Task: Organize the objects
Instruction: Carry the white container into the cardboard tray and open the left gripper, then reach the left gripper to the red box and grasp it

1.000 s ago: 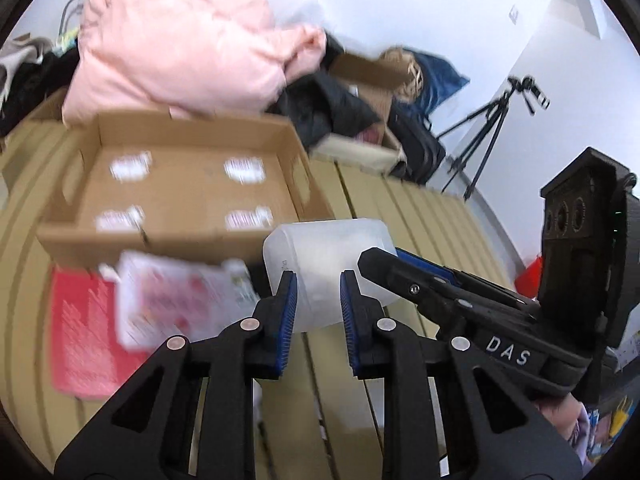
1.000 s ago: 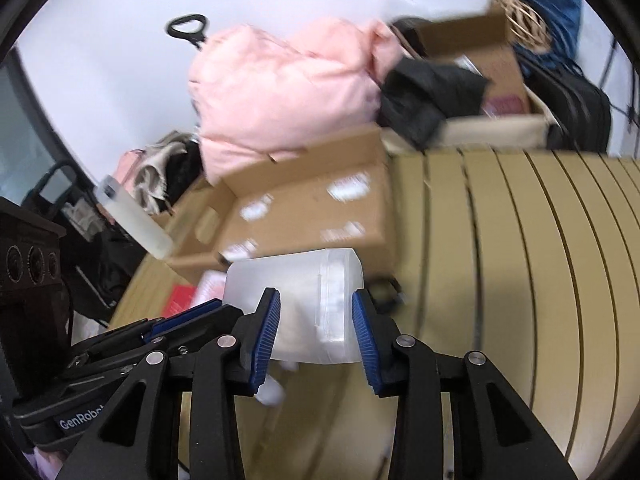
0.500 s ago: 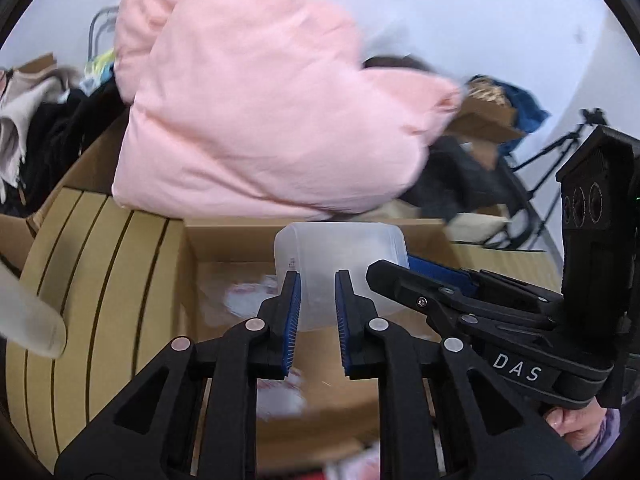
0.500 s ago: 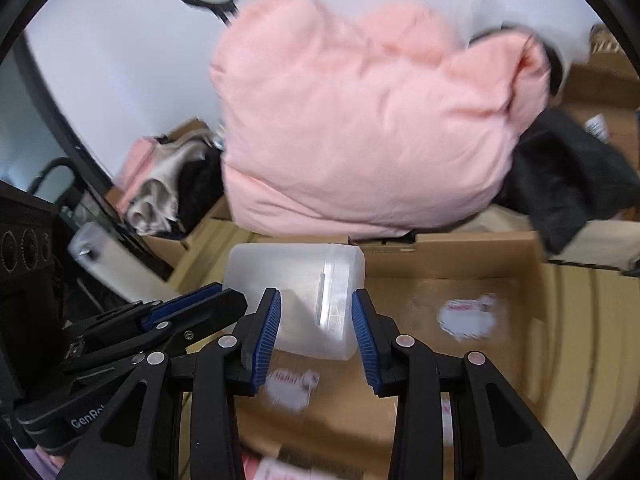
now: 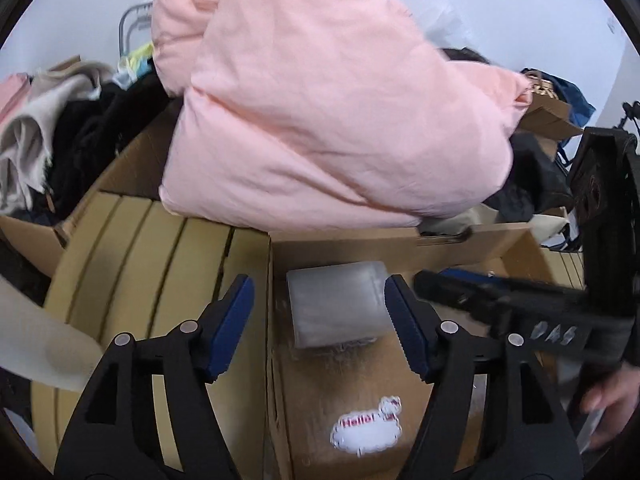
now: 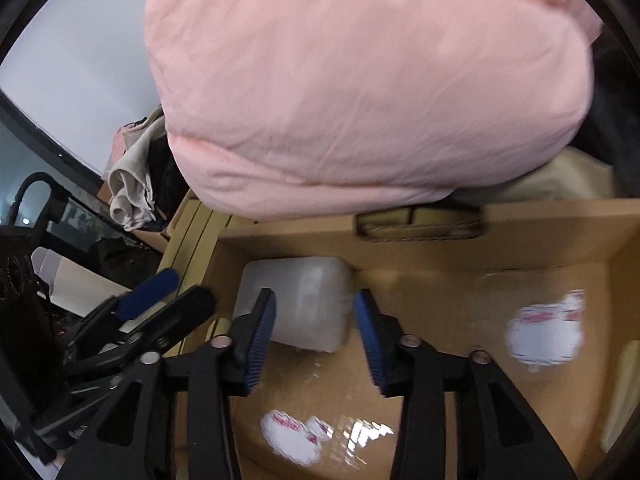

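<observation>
Both claws, left gripper [image 5: 320,328] and right gripper [image 6: 314,338], are opening, letting the plastic jug [image 6: 296,304] drop into the cardboard box [image 6: 420,248].

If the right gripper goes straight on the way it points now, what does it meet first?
Most likely the white plastic container in the corner of the cardboard box. It lies between the opening jaws of the right gripper, just ahead, with no pad pressing on it. Depth is hard to judge here.
</observation>
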{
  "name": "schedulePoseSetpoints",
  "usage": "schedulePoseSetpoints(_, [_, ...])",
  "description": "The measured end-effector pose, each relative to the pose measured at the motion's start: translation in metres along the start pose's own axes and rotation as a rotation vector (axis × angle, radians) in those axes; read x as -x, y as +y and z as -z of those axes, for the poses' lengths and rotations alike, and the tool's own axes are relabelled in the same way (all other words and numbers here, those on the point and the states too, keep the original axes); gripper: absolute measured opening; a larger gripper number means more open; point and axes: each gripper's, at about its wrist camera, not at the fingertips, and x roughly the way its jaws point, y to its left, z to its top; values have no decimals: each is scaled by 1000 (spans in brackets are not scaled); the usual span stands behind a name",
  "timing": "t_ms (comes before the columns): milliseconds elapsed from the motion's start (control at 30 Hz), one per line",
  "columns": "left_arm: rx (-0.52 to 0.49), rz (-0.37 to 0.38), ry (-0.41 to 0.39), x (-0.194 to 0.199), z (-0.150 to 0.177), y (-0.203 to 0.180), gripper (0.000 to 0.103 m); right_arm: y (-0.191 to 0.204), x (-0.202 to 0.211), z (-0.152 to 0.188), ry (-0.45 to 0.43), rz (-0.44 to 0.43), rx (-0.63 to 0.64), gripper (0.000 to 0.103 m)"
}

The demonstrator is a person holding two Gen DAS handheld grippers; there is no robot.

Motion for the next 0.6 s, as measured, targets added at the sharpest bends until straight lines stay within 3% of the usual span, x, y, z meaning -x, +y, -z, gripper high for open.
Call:
schedulePoseSetpoints(67, [-14, -11, -4, 22, 0, -4, 75, 2, 23, 0, -16, 28, 27, 86])
schedulePoseSetpoints(100, [-14, -9, -15, 34, -1, -6, 80, 2, 40, 0, -38, 40, 43, 88])
schedulePoseSetpoints(267, [-18, -84, -81, 101, 7, -10, 91, -1, 115, 12, -107, 129, 88, 88])
schedulePoseSetpoints(367, [9, -123, -56, 143, 25, -12, 92, -2, 159, 31, -126, 159, 99, 88])
schedulePoseSetpoints(467, [-25, -211, -59, 202, 68, -22, 99, -2, 215, 71, -149, 153, 102, 88])
schedulePoseSetpoints(600, [-69, -254, -91, 273, 126, -37, 100, 22, 276, 141, -143, 160, 165, 88])
